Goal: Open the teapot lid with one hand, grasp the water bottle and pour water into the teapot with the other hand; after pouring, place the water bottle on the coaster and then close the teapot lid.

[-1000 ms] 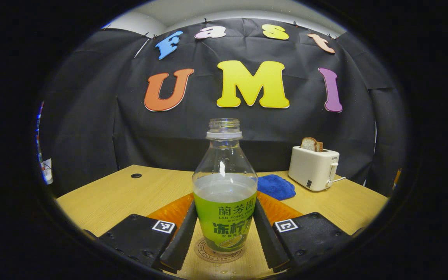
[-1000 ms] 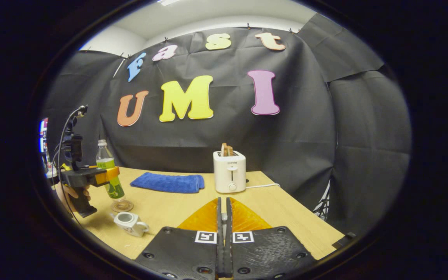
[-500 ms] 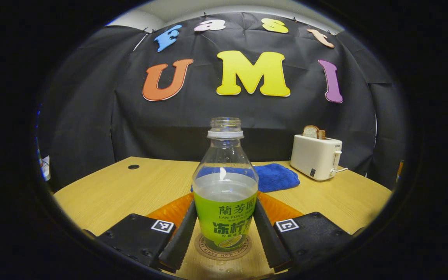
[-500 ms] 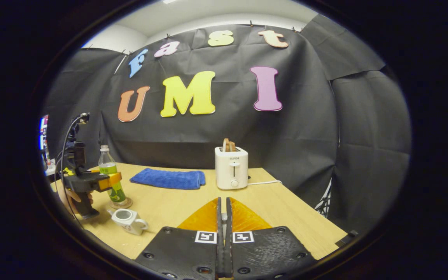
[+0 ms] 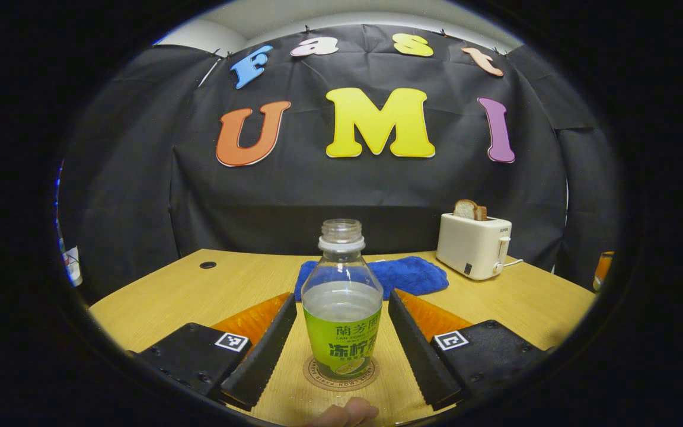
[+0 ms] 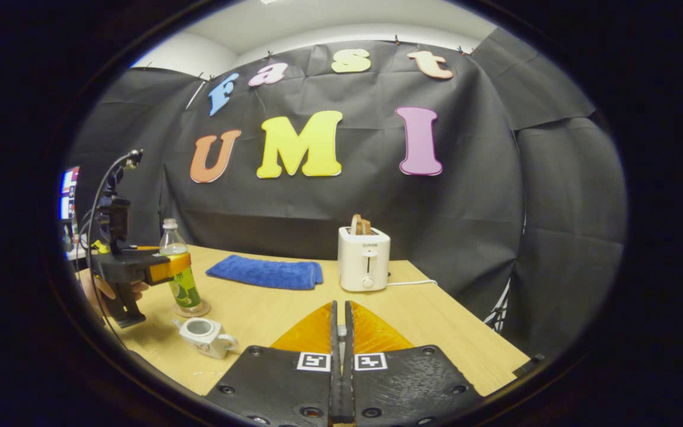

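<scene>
The left gripper (image 5: 341, 338) is standing wide around the uncapped clear green-labelled water bottle (image 5: 342, 308) on the round cork coaster (image 5: 341, 373), risking toppling it, while the right gripper (image 6: 341, 332), pinched shut, is hovering beyond the open white teapot (image 6: 205, 337).

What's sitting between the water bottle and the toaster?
The blue cloth lies on the table between water bottle and toaster, clearest in the right gripper view.

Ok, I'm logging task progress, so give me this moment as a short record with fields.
water bottle: upright on the coaster, uncapped, part full
left gripper: open, fingers either side of the bottle, not touching it
teapot: on the table, lid off
right gripper: shut; the lid itself cannot be made out
</scene>
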